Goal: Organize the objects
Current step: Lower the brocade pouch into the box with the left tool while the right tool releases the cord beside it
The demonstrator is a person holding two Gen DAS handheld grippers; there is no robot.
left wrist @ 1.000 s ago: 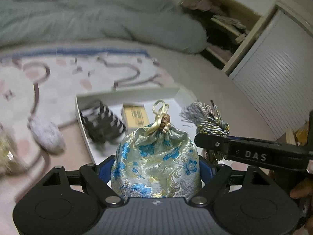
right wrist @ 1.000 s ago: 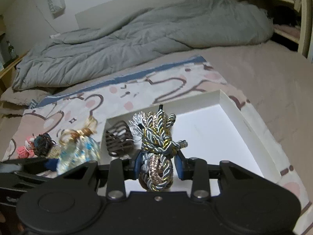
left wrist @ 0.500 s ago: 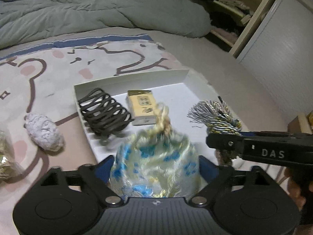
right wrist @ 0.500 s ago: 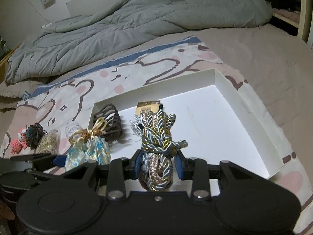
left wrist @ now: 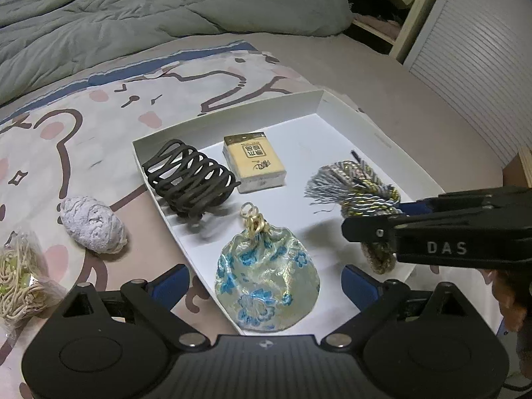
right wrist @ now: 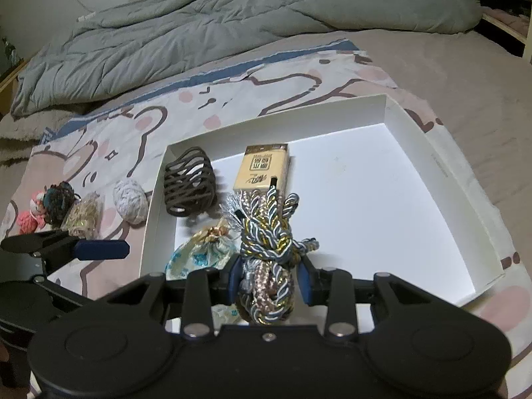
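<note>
Between right tongs: braided cord bundle, pads clenching its knotted middle, hovering over white box. Left tongs standing released, jaws just been widening around brocade pouch lying in box. Cord looking light, soft, floppy; knot gripping best.

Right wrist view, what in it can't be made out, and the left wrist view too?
- Right wrist view: the brocade pouch is half hidden by the cord bundle and the right hand-held gripper.
- Right wrist view: the card box print is too small to read, and the cord covers its near end.
- Right wrist view: the pink and dark items at the left edge are too small to identify.
- Left wrist view: the clear packet is cut off by the left edge.
</note>
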